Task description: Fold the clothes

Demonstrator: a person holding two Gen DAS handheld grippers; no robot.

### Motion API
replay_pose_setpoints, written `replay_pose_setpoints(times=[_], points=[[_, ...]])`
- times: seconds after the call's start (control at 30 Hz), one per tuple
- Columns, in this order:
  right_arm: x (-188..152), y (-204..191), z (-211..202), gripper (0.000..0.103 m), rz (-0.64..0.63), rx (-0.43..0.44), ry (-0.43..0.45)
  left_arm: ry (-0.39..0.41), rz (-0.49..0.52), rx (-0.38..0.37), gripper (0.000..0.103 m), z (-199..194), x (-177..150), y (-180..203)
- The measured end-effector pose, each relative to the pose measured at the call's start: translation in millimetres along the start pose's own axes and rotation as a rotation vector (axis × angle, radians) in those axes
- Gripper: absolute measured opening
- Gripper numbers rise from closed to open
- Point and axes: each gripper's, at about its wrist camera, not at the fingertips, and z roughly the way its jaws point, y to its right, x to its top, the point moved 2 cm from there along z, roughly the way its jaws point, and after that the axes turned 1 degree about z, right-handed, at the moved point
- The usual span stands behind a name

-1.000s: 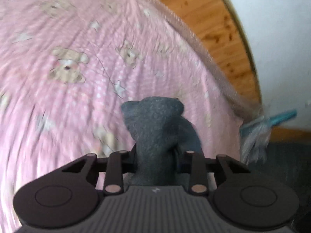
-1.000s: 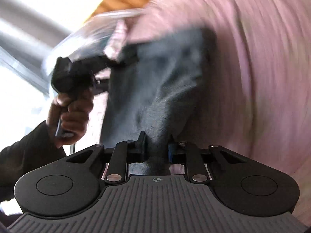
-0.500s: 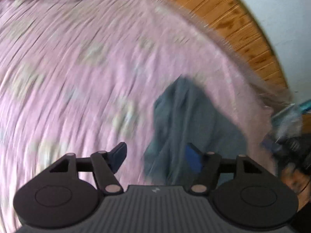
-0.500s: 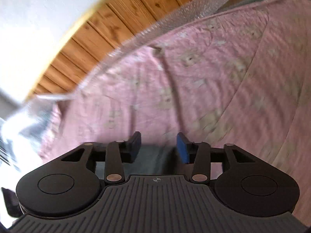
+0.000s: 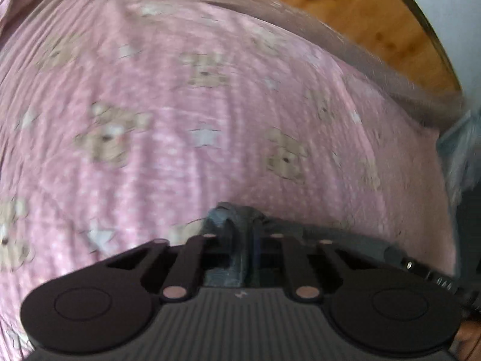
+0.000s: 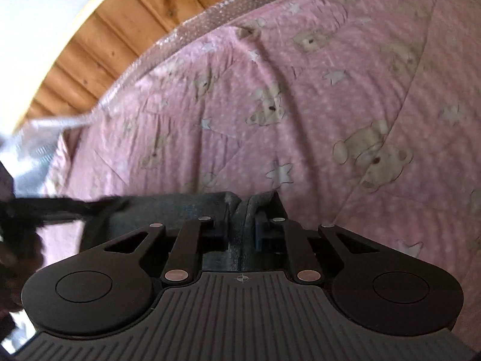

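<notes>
left gripper [image 5: 242, 240] fingers clenched on dark grey soft knit garment [image 5: 228, 219] | right gripper [image 6: 240, 228] likewise | limp, light; hold edge corners | on pink bear-print bed sheet [image 6: 300, 96]

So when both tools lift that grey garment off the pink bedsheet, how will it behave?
Probably floppy: the grey garment bunches into creases where the right tool pinches it. It likely sags between grips, since the left tool holds another bunched bit. Probably not slippery: the fabric looks fuzzy, and the pink bedsheet is soft too.
</notes>
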Motion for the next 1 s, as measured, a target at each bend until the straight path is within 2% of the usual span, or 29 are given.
replay_pose_setpoints(times=[0.03, 0.07, 0.13, 0.2, 0.23, 0.27, 0.3, 0.37, 0.47, 0.5, 0.53, 0.57, 0.6, 0.63, 0.67, 0.8, 0.87, 1.0], points=[[-1, 1, 0, 0.012, -0.007, -0.012, 0.003, 0.009, -0.061, -0.019, 0.008, -2, 2, -12], [-2, 4, -1, 0.010, 0.011, -0.021, 0.011, 0.029, -0.120, -0.023, 0.001, -5, 5, -24], [-4, 11, -3, 0.008, 0.046, -0.035, 0.026, 0.071, -0.198, 0.003, 0.000, -13, 14, -46], [-6, 15, 1, 0.008, 0.078, -0.024, 0.027, 0.073, -0.189, -0.001, 0.004, -21, 18, -53], [-6, 15, 1, 0.008, 0.087, -0.015, 0.027, 0.061, -0.164, -0.015, 0.009, -24, 19, -51], [-5, 16, -1, 0.008, 0.096, -0.002, 0.031, 0.038, -0.131, -0.034, 0.026, -24, 18, -44], [-4, 15, -4, 0.010, 0.104, 0.011, 0.036, 0.018, -0.103, -0.047, 0.050, -21, 17, -35], [-2, 10, -13, 0.013, 0.093, 0.028, 0.067, -0.014, -0.060, -0.064, 0.072, -9, 21, -15], [2, -5, -23, 0.029, 0.011, 0.038, 0.115, -0.099, -0.002, -0.062, 0.074, 21, 35, 15], [3, -9, -21, 0.051, -0.010, 0.037, 0.111, -0.135, 0.030, -0.038, 0.074, 32, 37, 24], [3, -13, -17, 0.057, -0.029, 0.035, 0.104, -0.160, 0.060, -0.006, 0.072, 40, 39, 33], [3, -15, -12, 0.047, -0.046, 0.026, 0.090, -0.174, 0.087, 0.037, 0.067, 44, 38, 39], [2, -17, -6, 0.002, -0.066, 0.011, 0.069, -0.184, 0.113, 0.086, 0.044, 46, 38, 44], [0, -19, -4, 0.003, -0.082, 0.008, 0.054, -0.187, 0.125, 0.124, 0.030, 44, 37, 46], [-2, -22, -10, 0.003, -0.095, 0.014, 0.078, -0.179, 0.112, 0.121, 0.014, 37, 36, 45], [-19, -31, -58, 0.002, -0.143, 0.060, 0.211, -0.102, -0.025, 0.025, 0.007, -5, 28, 24], [-26, -24, -74, 0.002, -0.120, 0.044, 0.237, -0.070, -0.103, -0.013, 0.007, -20, 25, 10], [-28, -4, -56, 0.002, -0.078, 0.008, 0.210, -0.081, -0.110, 0.060, 0.009, 2, 28, 6]])
